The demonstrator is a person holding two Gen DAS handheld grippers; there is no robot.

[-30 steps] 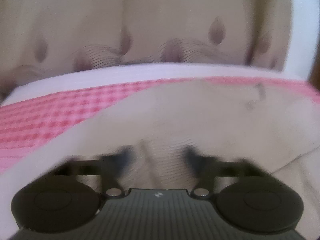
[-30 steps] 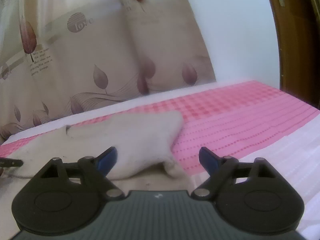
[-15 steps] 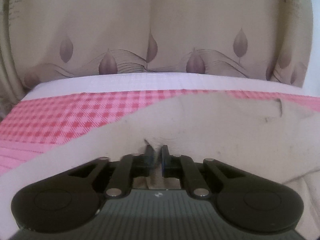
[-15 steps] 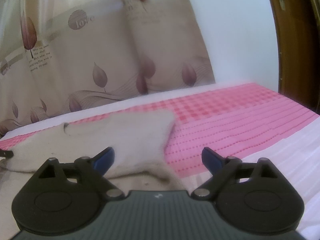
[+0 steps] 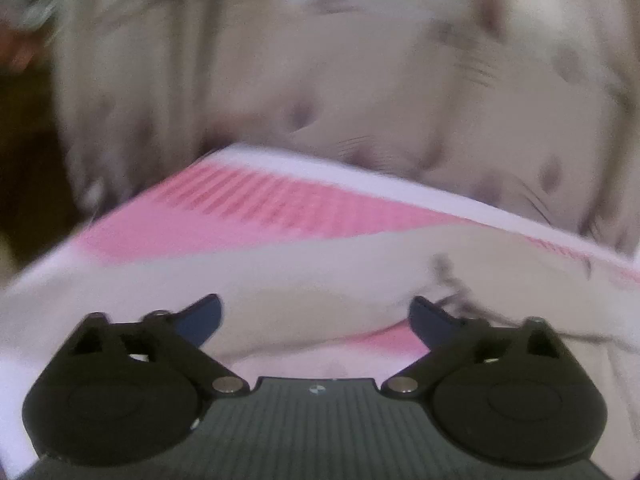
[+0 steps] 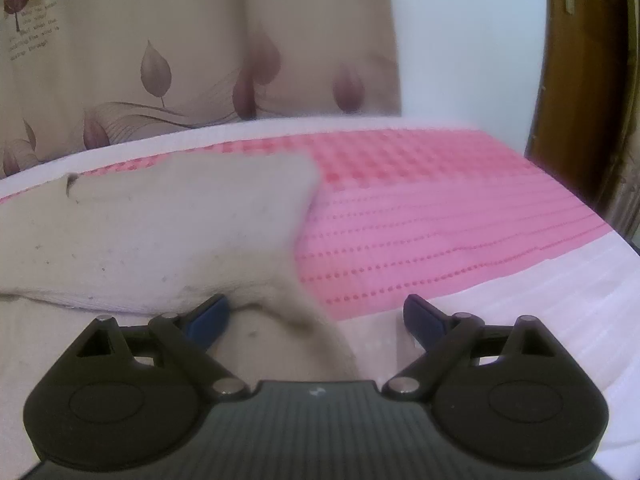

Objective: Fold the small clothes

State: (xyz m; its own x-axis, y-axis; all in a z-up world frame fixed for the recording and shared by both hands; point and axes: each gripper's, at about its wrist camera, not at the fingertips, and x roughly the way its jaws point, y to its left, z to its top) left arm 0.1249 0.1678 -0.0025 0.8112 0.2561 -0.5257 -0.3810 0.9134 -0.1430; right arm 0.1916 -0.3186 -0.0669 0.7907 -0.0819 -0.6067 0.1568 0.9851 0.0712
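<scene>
Beige garment (image 6: 168, 216) on pink-checked bedspread (image 6: 420, 200)

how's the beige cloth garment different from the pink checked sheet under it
The beige cloth garment is plain and speckled with dark lint; the pink checked sheet is patterned in checks and dotted rows. The garment is rumpled, with one part folded over the rest, while the sheet lies flat. The garment covers only part of the bed; the sheet spreads well past it. Both are soft fabric.

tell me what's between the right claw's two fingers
In the right wrist view, a beige garment's edge lies between the open right claw's fingers, unpinched.
</scene>
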